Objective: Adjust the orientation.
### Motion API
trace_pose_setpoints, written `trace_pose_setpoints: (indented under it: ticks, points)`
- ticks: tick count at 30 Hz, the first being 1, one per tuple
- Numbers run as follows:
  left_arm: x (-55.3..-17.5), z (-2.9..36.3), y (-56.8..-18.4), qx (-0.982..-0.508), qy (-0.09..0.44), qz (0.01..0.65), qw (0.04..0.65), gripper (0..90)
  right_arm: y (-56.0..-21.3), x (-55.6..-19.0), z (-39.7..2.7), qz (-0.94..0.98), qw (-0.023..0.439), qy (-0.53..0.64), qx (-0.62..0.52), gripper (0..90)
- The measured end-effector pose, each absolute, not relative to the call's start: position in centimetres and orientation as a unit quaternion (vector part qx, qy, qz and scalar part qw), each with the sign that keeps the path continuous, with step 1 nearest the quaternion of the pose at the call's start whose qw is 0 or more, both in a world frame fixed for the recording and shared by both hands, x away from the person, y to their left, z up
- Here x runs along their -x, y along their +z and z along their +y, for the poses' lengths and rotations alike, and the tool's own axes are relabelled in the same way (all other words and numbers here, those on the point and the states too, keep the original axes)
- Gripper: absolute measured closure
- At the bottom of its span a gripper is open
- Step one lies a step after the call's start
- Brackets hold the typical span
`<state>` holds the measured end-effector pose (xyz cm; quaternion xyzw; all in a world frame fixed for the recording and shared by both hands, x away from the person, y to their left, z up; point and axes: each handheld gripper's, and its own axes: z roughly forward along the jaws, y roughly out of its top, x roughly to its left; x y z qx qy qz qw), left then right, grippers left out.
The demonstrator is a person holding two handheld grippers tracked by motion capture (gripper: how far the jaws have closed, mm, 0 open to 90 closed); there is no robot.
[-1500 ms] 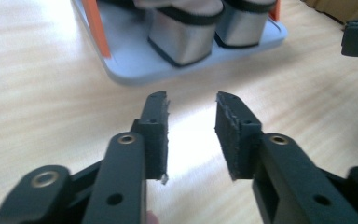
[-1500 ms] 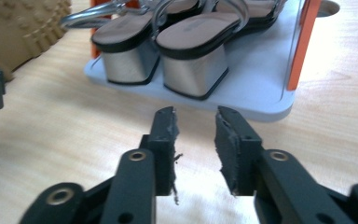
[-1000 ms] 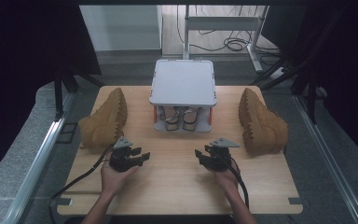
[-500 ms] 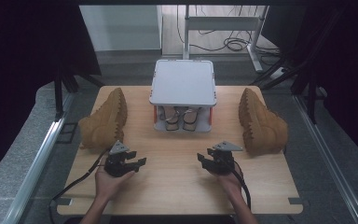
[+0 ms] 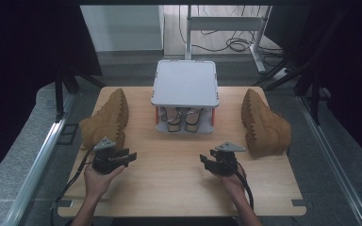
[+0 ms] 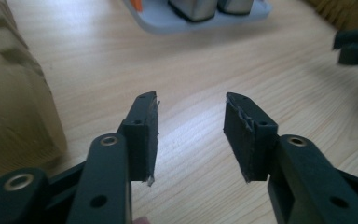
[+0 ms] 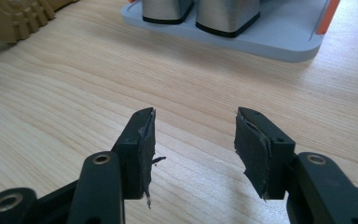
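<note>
Clearly empty, half-open left hand-held gripper (image 6: 191,135)

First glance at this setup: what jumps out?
Two tan suede work boots lying on their sides, the left boot and the right boot, flank a grey two-tier plastic rack at the back of the light wooden table. In front, the left tool and right tool are both open, holding nothing.

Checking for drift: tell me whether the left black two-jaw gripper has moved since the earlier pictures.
Yes. The left black two-jaw gripper has shifted left, toward the tan suede boot at the wooden table's left edge; its empty jaws have just been closing.
</note>
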<state>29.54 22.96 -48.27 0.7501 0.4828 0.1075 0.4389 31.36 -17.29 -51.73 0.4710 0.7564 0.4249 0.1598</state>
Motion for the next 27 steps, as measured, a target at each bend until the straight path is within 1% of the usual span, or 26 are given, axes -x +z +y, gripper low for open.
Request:
trace_pose_setpoints:
  ticks: [2,3,6,10,13,14,18,23,27]
  points:
    - [-29.5,23.2,-48.0,-0.75,0.112,0.481,0.439,62.4,-51.8,-31.4,-17.3,0.756,0.159,0.422,-0.475,47.5]
    - [-29.5,23.5,-47.8,-0.75,0.115,0.481,0.44,62.4,-51.8,-31.4,-17.3,0.756,0.159,0.422,-0.475,47.5]
    - [-29.4,24.6,-47.4,-0.749,0.121,0.478,0.443,68.0,-51.8,-31.3,-17.2,0.758,0.162,0.419,-0.472,47.3]
    - [-29.1,26.5,-46.9,-0.741,0.127,0.493,0.438,76.5,-51.8,-31.3,-17.1,0.758,0.162,0.418,-0.474,47.2]
    - [-28.8,28.0,-46.7,-0.732,0.133,0.506,0.437,78.9,-51.8,-31.3,-17.1,0.76,0.161,0.417,-0.472,47.2]
    - [-28.8,28.5,-46.7,-0.728,0.136,0.511,0.437,81.4,-51.9,-31.2,-17.0,0.76,0.16,0.416,-0.472,47.1]
    - [-28.8,30.7,-46.3,-0.705,0.148,0.527,0.451,83.8,-51.8,-31.1,-17.0,0.761,0.161,0.416,-0.472,47.0]
    - [-28.8,33.6,-45.6,-0.681,0.175,0.55,0.45,87.5,-51.8,-31.0,-16.8,0.763,0.162,0.413,-0.47,46.8]
    - [-29.0,35.7,-45.7,-0.67,0.183,0.568,0.443,89.2,-51.7,-31.0,-16.8,0.765,0.163,0.411,-0.468,46.8]
